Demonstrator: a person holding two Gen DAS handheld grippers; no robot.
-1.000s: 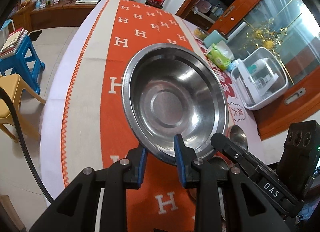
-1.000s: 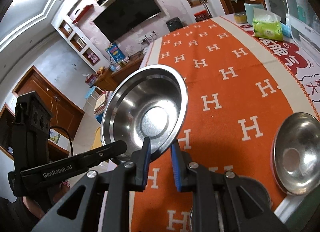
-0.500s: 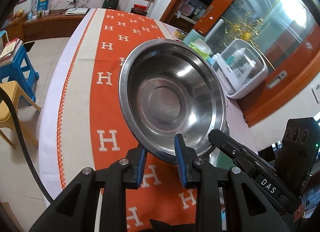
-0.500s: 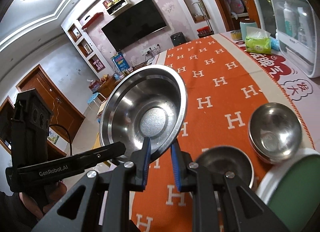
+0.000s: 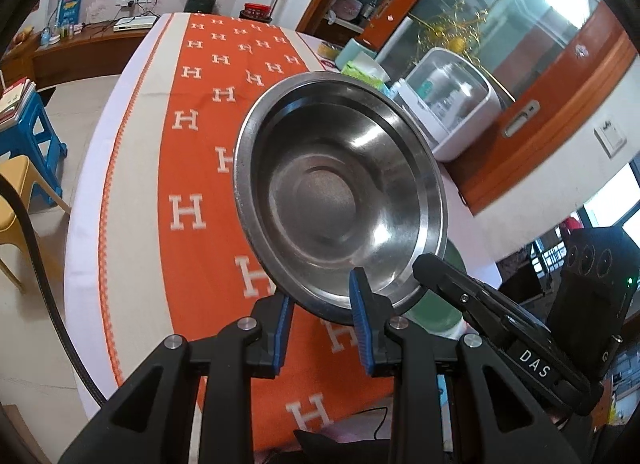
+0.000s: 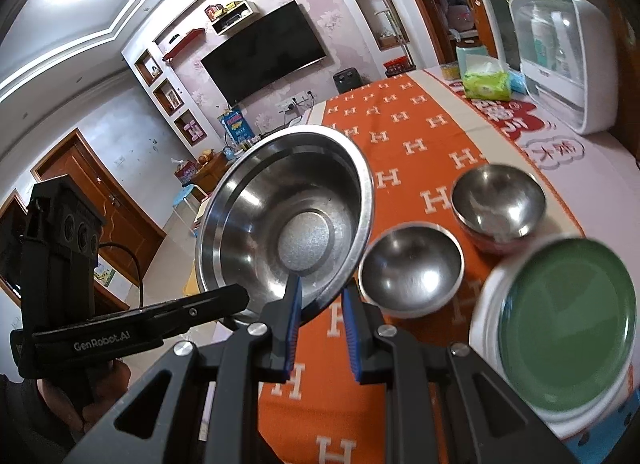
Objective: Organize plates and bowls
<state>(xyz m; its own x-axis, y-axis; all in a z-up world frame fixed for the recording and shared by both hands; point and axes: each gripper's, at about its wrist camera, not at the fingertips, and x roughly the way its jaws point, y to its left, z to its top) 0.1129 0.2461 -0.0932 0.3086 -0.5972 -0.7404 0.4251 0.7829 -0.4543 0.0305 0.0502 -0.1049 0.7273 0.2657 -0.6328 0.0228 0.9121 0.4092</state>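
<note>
Steel basin (image 5: 340,199), wide and shallow, is held in the air above the orange H-patterned cloth (image 5: 192,183), its near rim gripped at two points. The left gripper (image 5: 320,316) is narrowed onto the rim with one blue pad inside the wall and one beneath it; the right gripper (image 6: 320,312) is clamped on the rim in the same way, a little further round. Near the table's edge, two small steel bowls (image 6: 412,268) are seen side by side, and a green plate (image 6: 568,344) lies on a white one beside them. The step in hand is judged to be carrying the basin toward this group. Both grips should be kept even and the basin level, since a thin slick rim may twist or slide between pads. It should be lowered clear of the small bowls before either grip is eased.
</note>
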